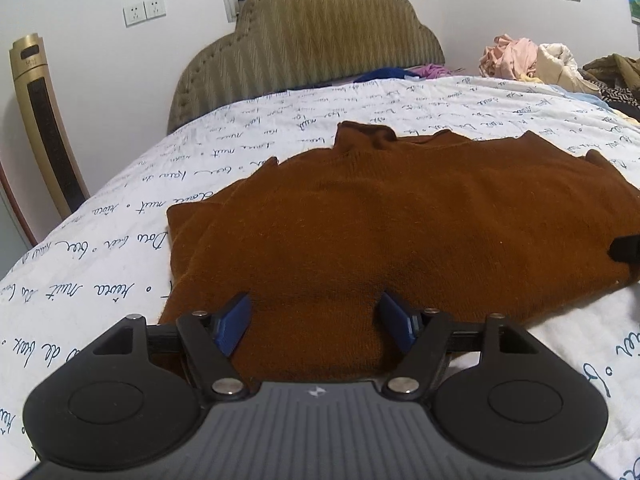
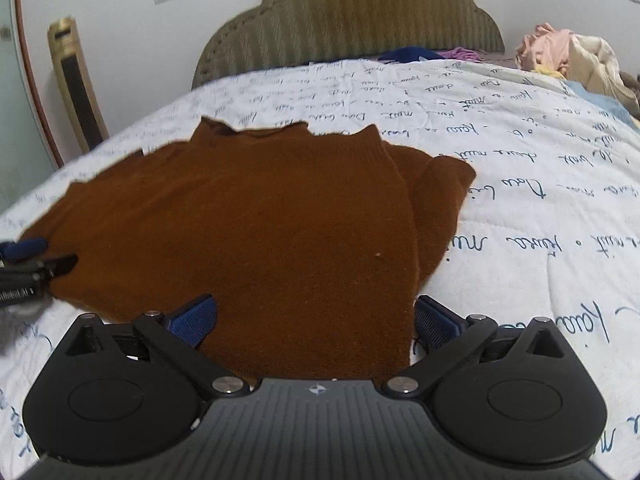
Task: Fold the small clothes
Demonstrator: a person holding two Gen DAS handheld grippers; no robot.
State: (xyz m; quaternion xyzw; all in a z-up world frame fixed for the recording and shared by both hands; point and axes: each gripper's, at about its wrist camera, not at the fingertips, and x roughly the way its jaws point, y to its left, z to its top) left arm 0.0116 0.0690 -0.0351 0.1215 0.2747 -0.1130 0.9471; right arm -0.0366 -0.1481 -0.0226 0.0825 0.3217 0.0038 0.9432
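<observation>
A brown sweater (image 1: 400,232) lies spread flat on a bed (image 1: 100,248) with a white quilt printed in handwriting. The left hand-held gripper (image 1: 316,322) sits over the sweater's near edge, blue fingers (image 1: 234,324) apart, fabric between them. A padded headboard (image 1: 312,36) stands behind, crumpled clothes (image 1: 532,60) far right.

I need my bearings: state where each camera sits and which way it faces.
Left wrist: on the left gripper, over the sweater's near hem, facing the headboard; own open fingers show.
Right wrist: on the right gripper, further right, same heading; own open fingers show.
Shared: sweater, headboard, clothes pile; each glimpses the other gripper.
</observation>
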